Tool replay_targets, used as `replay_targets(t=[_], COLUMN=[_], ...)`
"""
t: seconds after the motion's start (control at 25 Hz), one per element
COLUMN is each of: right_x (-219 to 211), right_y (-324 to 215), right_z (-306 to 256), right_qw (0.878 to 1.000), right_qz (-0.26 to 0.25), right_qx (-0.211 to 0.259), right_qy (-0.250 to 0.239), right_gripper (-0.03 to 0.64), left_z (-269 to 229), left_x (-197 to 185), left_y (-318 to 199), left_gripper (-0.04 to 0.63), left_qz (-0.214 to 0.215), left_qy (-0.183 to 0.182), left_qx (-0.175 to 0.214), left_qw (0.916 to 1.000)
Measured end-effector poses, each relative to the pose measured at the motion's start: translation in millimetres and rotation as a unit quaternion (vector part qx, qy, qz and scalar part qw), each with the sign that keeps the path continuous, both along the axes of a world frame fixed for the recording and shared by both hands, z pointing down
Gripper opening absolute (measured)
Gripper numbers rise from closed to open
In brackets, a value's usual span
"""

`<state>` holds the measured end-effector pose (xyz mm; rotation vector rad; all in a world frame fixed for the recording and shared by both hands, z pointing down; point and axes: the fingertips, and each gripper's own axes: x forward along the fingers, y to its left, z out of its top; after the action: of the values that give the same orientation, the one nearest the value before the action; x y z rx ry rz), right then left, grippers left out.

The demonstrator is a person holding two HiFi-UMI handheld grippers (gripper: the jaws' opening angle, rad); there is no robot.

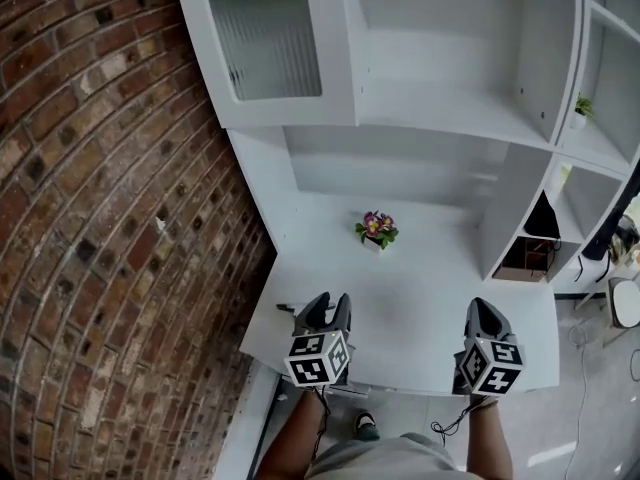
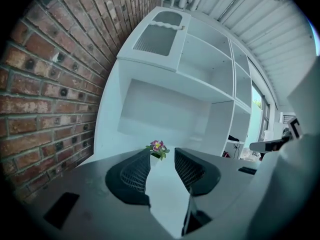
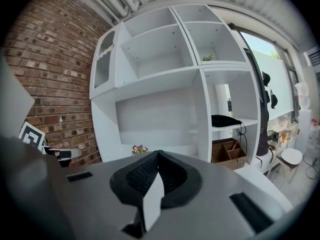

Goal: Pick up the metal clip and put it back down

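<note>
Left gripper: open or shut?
Open. The left gripper has its jaws apart, with the desk and the flowers showing between them; nothing held.

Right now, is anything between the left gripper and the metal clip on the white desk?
Nothing visible. A small dark thing, probably the metal clip, lies at the left edge of the desk, just beside the left gripper, whose fingers are open. The flower pot stands farther back, out of the way.
</note>
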<state>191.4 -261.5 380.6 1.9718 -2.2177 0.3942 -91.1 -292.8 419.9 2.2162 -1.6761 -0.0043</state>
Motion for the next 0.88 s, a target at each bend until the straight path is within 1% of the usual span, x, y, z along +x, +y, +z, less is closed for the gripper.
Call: replay_targets(t=[0.12,0.24,0.36,0.48,0.68,0.88], right_x=[1.0,-8.5,-33.0,-63.8,-114.5,-148.1], right_y=[-14.3,-29.7,-46.6,-58.8,-71.5,-70.4], right_z=[13.8,24.2,26.9,23.4,17.5,26.6], right_qw=[1.0,0.999,0.997,0.993,0.983,0.974], right_qz=[-0.001,-0.02,-0.059,-0.106,-0.178,-0.222], right_qx=[-0.016,-0.027,-0.034,-0.036,-0.031,-0.042], right_qy=[-0.009,-0.021,-0.029,-0.031,-0.029,-0.028], right_gripper=[0.002,0.002,0.002,0.002,0.002,0.002], left_z=[2.9,4.1,4.2,2.7,2.1,6.7], left_x=[-3.6,-12.4,-30.6,-52.8,-92.9,-117.4], left_y=[-6.7,-3.8,4.9,19.7,46.0,72.6], left_gripper=[0.146,0.146,0.146,0.146,0.146,0.146], left_qz=[-0.003,-0.016,-0.049,-0.087,-0.158,-0.2], left_qy=[-0.009,-0.009,-0.001,-0.007,-0.01,-0.015], left_qx=[-0.003,-0.005,-0.011,-0.014,-0.014,-0.02], left_qw=[0.9999,0.9998,0.9987,0.9961,0.9873,0.9794])
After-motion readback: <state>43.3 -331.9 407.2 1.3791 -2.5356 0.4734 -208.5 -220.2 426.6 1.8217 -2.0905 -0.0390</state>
